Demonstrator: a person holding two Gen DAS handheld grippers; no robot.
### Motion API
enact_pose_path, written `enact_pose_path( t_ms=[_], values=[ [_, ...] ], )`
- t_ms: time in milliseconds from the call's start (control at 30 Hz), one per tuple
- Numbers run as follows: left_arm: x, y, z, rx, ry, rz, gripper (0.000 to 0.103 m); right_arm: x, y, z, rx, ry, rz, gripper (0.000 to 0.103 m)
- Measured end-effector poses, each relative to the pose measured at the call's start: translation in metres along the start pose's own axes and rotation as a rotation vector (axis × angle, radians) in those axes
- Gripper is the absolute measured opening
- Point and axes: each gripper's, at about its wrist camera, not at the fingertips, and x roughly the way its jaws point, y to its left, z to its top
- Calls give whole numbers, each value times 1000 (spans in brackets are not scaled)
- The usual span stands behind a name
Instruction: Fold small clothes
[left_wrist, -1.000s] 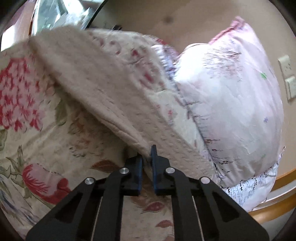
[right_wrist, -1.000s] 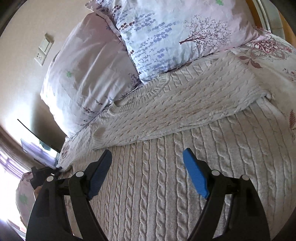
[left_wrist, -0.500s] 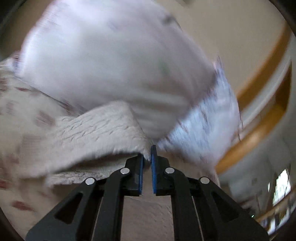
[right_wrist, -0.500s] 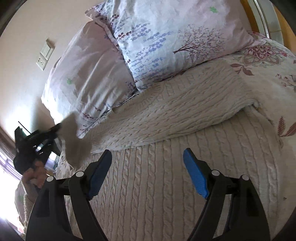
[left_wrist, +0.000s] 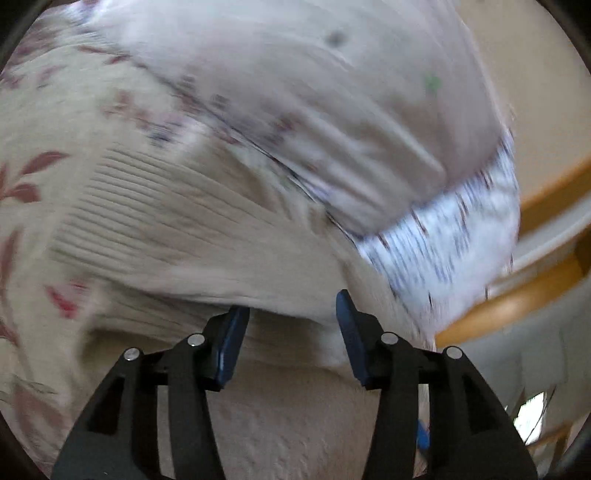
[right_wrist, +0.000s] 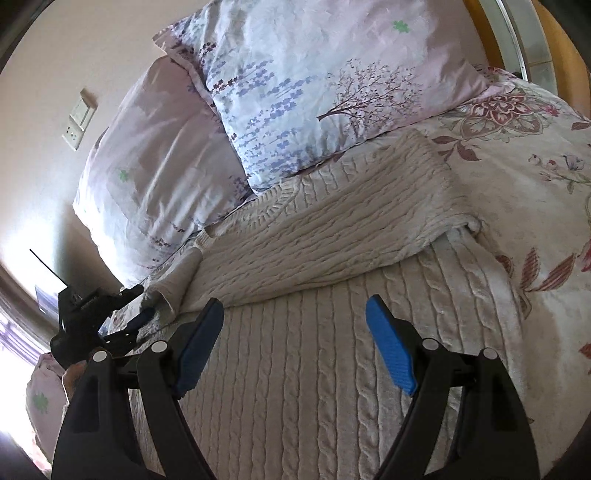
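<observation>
A cream cable-knit sweater (right_wrist: 314, 369) lies flat on the bed, with one sleeve (right_wrist: 325, 236) folded across its upper part. In the left wrist view the other sleeve (left_wrist: 177, 229), with a ribbed cuff, lies just in front of my left gripper (left_wrist: 291, 325), which is open and empty. The left gripper also shows in the right wrist view (right_wrist: 125, 314), at the sweater's left edge. My right gripper (right_wrist: 295, 343) is open and empty above the sweater's body.
Two pillows (right_wrist: 314, 85) lean against the wall behind the sweater. The floral bedspread (right_wrist: 535, 177) lies around it. A wooden bed frame (left_wrist: 517, 302) runs along the right in the left wrist view. Wall sockets (right_wrist: 79, 118) sit at the upper left.
My left gripper carried the sleeve over toward the sweater's body, then opened and let it go. My right gripper stayed open and shifted slightly.
</observation>
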Motion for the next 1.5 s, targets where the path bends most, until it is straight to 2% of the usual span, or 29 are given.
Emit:
enact_pose_path(
  t_ms=[33,67,100,133,167,200,267,400,467,533,567,633,667,733,833,900,933,967,1000,1067,1133,1233,1367,1400,1433,1467,1500],
  values=[
    [-3,7,4,-35,-16,7,34,1,0,0,-1,3,2,81],
    [-4,14,9,-81,-31,14,29,1,0,0,-3,5,5,81],
    [-5,20,13,-115,-45,19,19,1,1,-1,-5,5,5,81],
    [-7,23,17,-123,-50,26,13,1,1,0,-8,4,4,81],
    [-5,19,21,-101,-58,44,12,1,0,0,-9,4,4,81],
    [-2,11,24,-65,-67,61,9,0,0,1,-10,1,2,81],
    [2,-15,24,30,-86,76,8,-4,-1,2,-11,-9,0,81],
    [14,-82,10,223,-56,-34,8,-15,-7,7,-7,-46,-18,81],
    [29,-122,-11,355,8,-119,8,-19,-11,11,3,-61,-27,81],
    [47,-147,-32,456,98,-170,12,-23,-17,15,14,-75,-40,81],
    [60,-161,-50,526,179,-189,16,-23,-20,19,22,-76,-47,81],
    [73,-171,-76,608,280,-207,39,-22,-25,24,40,-62,-49,81],
    [73,-172,-89,652,307,-208,42,-20,-28,27,51,-46,-42,81],
    [63,-168,-96,697,299,-197,51,-17,-32,35,71,-11,-17,79],
    [28,-142,-83,709,231,-132,55,-7,-28,50,68,50,25,70],
    [-1,-116,-66,712,150,-24,55,5,-23,61,64,95,34,67],
    [-15,-103,-58,712,109,45,55,11,-22,65,67,108,21,64],
    [-30,-87,-49,714,57,145,55,21,-21,73,67,118,-11,62],
    [-40,-75,-43,713,29,201,55,27,-22,76,69,122,-33,61],
    [-58,-48,-30,691,-2,295,55,45,-27,83,82,139,-75,55],
    [-65,-21,-22,652,8,358,55,57,-31,85,96,155,-96,50],
    [-71,-2,-19,644,24,386,55,75,-33,82,114,185,-96,37],
    [-54,0,-22,697,28,453,55,80,-23,77,81,167,-100,25],
    [-48,-1,-22,701,28,462,53,82,-22,76,78,157,-107,25],
    [-45,0,-21,702,29,470,50,84,-22,77,77,153,-110,21],
    [-39,-1,-21,701,31,474,48,87,-21,78,73,151,-113,13],
    [-37,0,-21,700,33,476,47,89,-21,78,70,150,-112,11]
  ],
)
